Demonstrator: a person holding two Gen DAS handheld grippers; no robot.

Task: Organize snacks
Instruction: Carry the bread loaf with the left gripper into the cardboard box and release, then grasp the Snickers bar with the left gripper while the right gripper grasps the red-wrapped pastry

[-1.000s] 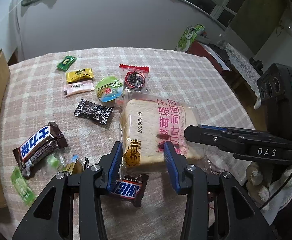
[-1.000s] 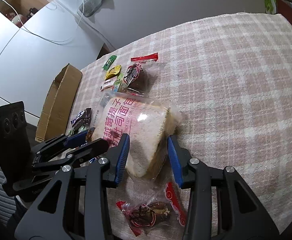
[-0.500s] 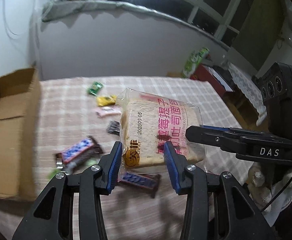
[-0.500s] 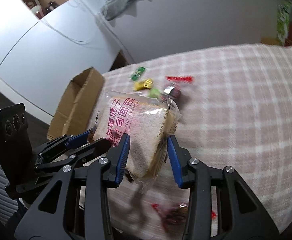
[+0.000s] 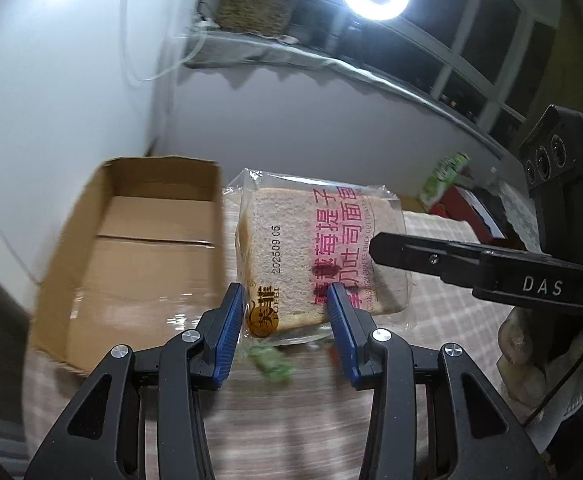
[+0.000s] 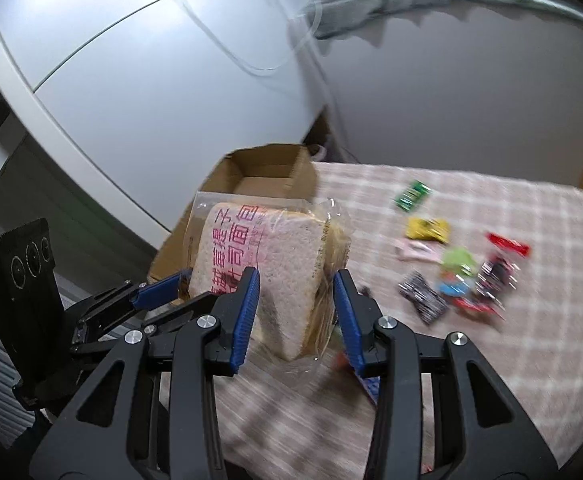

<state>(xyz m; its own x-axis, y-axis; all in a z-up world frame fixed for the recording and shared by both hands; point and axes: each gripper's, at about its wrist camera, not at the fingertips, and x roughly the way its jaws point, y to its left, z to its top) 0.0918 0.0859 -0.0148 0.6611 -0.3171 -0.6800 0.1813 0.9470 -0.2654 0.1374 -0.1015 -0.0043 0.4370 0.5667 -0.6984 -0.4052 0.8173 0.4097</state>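
A bagged bread loaf (image 5: pixel 315 256) with pink lettering hangs in the air, clear of the table. My left gripper (image 5: pixel 285 312) is shut on its near corner, and my right gripper (image 6: pixel 296 300) is shut on its other edge, the bread loaf (image 6: pixel 267 264) squeezed between the blue pads. In the left wrist view the right gripper's finger (image 5: pixel 431 258) reaches in from the right. An open cardboard box (image 5: pixel 143 248) stands just left of the loaf, seen behind it as the cardboard box (image 6: pixel 267 176) in the right wrist view.
Several small snack packets (image 6: pixel 443 264) lie on the checked tablecloth (image 6: pixel 531 320) to the right. A green packet (image 5: pixel 271 362) lies under the loaf. A white cabinet (image 6: pixel 131 100) and a wall stand behind the box. A gloved hand (image 5: pixel 531 344) holds the right gripper.
Both grippers have lifted the loaf off the table and carried it left to beside the cardboard box. The loose snacks have dropped behind, to the right.
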